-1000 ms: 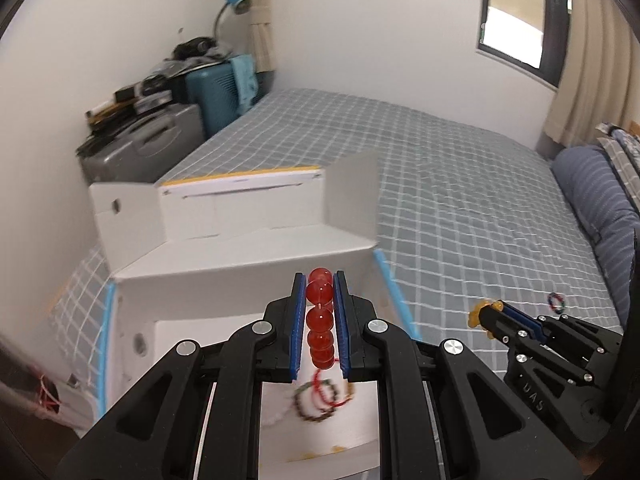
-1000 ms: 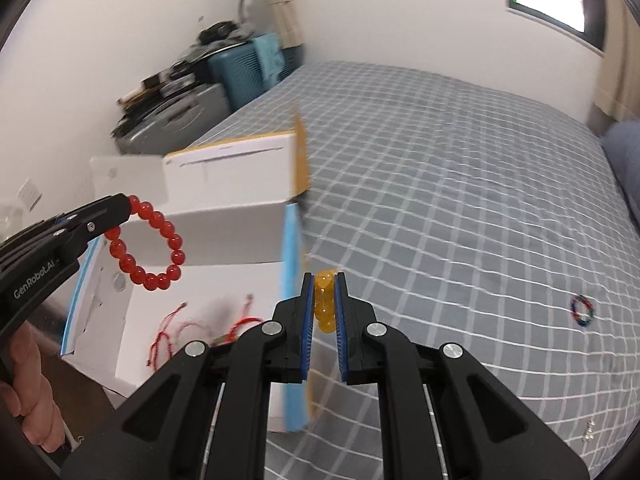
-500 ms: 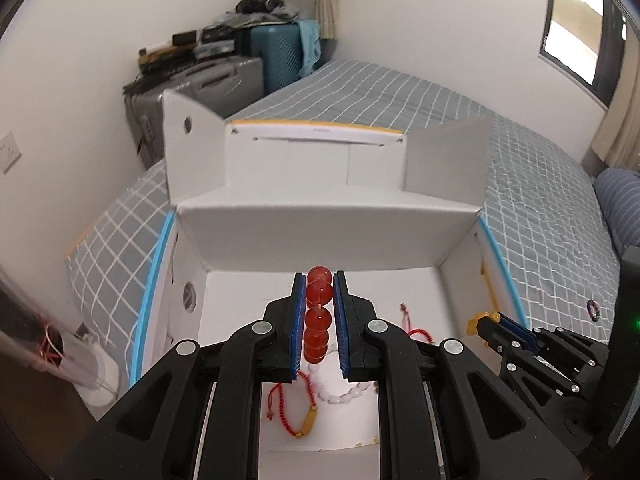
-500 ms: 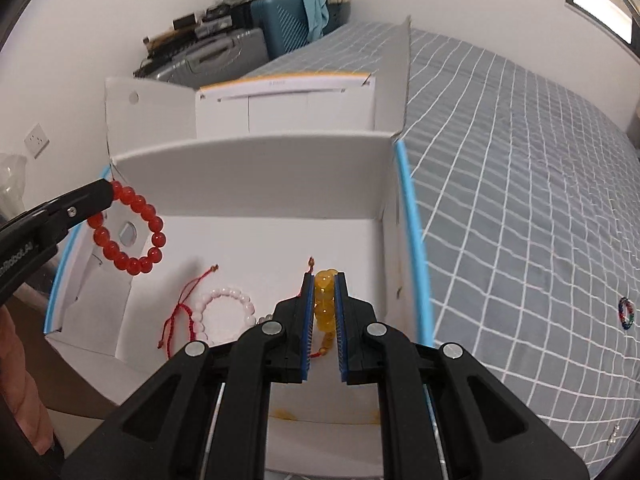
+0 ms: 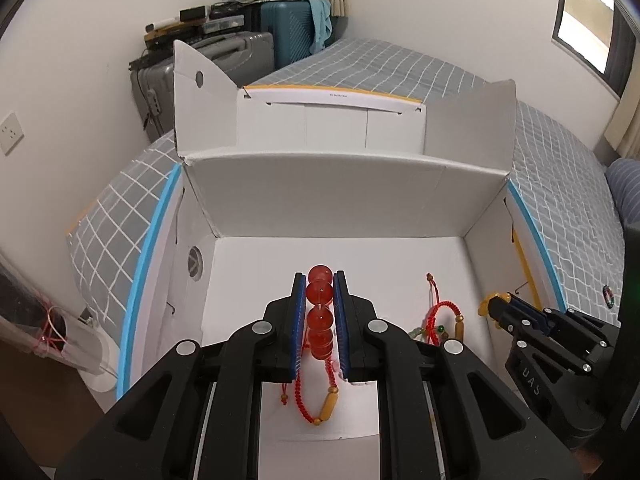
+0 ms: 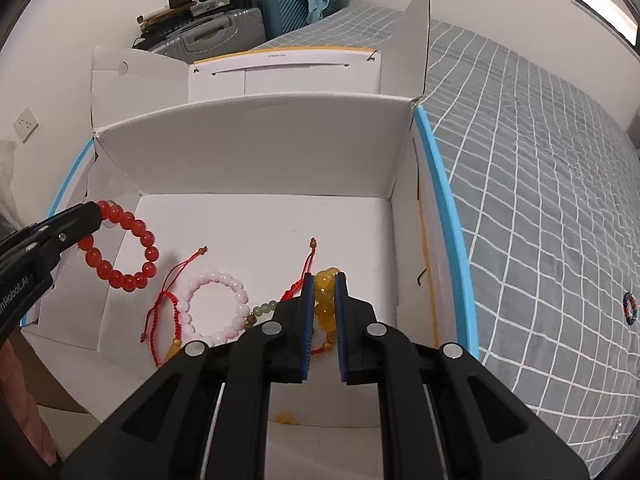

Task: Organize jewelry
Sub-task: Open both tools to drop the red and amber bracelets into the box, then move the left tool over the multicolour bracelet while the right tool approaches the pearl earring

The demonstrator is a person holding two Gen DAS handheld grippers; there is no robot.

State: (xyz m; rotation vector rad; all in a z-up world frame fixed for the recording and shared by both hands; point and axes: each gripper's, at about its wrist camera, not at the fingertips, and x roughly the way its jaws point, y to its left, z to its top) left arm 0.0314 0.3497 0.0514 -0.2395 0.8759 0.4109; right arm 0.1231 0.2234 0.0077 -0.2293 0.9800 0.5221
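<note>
— Broadly, what is seen, from the biggest thing down?

— A grey checked bed [image 6: 540,168] is covered at its near corner by an open white cardboard box [image 5: 344,196], flaps raised. Both tools are held over the box floor.

— And the tools?

— The left gripper [image 5: 319,296] is clamped narrowly on a red bead bracelet [image 6: 120,248], hung at nine o'clock in the right wrist view. The right gripper [image 6: 322,300] is closed on a yellow bead bracelet [image 6: 326,298].

— What is lying in the box?

— A pink bead bracelet [image 6: 212,308] at the middle, red cord bracelets [image 6: 168,304] beside it. A small multicoloured ring [image 6: 630,309], possibly beaded, is left on the bed at three o'clock.
</note>
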